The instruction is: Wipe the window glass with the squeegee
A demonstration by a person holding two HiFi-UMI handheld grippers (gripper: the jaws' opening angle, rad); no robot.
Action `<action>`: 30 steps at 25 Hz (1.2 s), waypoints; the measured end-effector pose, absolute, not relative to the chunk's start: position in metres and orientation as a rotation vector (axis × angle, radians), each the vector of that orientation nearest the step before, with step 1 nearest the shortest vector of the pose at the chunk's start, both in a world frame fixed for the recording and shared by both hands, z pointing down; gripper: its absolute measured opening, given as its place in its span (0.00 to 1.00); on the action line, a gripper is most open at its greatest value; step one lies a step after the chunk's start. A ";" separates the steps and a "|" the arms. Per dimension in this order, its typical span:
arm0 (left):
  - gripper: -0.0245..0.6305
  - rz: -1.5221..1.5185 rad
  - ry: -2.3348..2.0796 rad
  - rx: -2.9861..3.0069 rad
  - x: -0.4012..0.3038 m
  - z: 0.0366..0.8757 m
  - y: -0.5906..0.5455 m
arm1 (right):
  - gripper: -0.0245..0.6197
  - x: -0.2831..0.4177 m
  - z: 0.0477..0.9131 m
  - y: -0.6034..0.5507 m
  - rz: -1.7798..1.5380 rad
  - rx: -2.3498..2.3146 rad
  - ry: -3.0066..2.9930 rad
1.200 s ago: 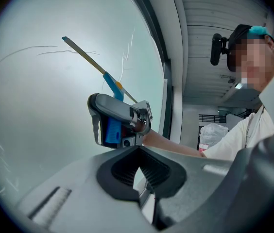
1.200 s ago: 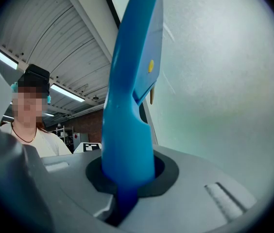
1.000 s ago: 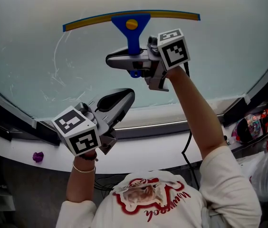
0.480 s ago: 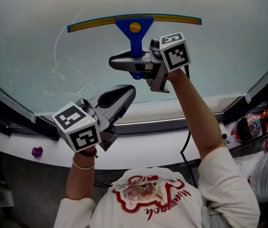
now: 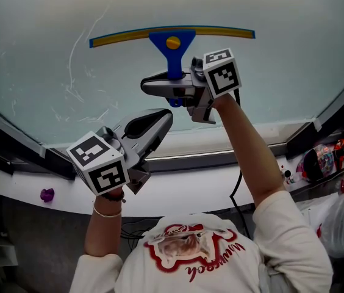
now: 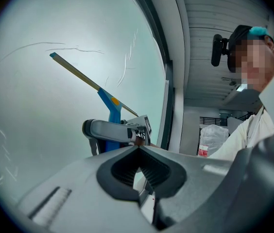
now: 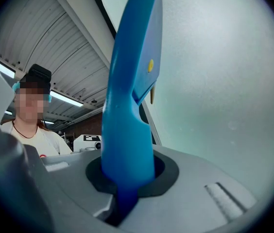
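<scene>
2 grippers are mine. My right gripper (image 5: 171,89) has its jaws clamped tight on the blue handle of the squeegee (image 5: 172,43), whose yellow-edged blade lies against the window glass (image 5: 294,66). My left gripper (image 5: 158,124) hangs lower, apart from it, jaws pressed together on nothing.

The squeegee (image 5: 172,46) has a smooth, glossy blue plastic handle and head with a yellow insert, and its blade carries a yellow strip. The window glass (image 5: 282,60) presents a matt, frosted surface marked with thin streaks. The left gripper (image 6: 138,148) and the right gripper (image 7: 127,181) have matt grey plastic shells, with jaws lined in black ribbed pads that look like rubber; the person's shirt (image 5: 288,224) is white cloth with a red print.
</scene>
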State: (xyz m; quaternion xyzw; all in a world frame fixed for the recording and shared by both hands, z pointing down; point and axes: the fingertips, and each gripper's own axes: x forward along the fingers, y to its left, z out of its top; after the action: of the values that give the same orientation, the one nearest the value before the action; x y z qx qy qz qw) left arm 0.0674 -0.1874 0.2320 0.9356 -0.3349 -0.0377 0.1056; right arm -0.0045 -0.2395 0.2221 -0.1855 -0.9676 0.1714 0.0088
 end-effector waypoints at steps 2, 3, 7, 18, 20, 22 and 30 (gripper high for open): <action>0.04 -0.112 -0.987 2.751 0.067 0.234 -0.187 | 0.12 -0.004 0.226 -0.238 0.542 -0.580 -3.020; 0.04 -0.112 -0.988 2.749 0.067 0.235 -0.186 | 0.12 -0.004 0.227 -0.238 0.544 -0.579 -3.020; 0.04 -0.115 -0.989 2.747 0.064 0.240 -0.183 | 0.12 -0.006 0.235 -0.233 0.549 -0.574 -3.017; 0.04 -0.101 -0.993 2.724 0.062 0.247 -0.184 | 0.12 -0.004 0.255 -0.234 0.608 -0.572 -3.011; 0.04 -0.098 -0.988 2.720 0.064 0.248 -0.185 | 0.12 -0.004 0.258 -0.235 0.617 -0.576 -3.013; 0.04 -0.094 -0.985 2.717 0.065 0.250 -0.186 | 0.12 -0.003 0.262 -0.235 0.624 -0.580 -3.012; 0.04 -0.090 -0.984 2.701 0.064 0.253 -0.190 | 0.12 -0.003 0.277 -0.233 0.663 -0.591 -2.998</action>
State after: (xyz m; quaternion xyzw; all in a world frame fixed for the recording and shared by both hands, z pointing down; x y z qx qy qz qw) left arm 0.0638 -0.1897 0.2533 0.9308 -0.3391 -0.0311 0.1325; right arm -0.0026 -0.2327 0.2772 -0.1890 -0.9588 0.2121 0.0075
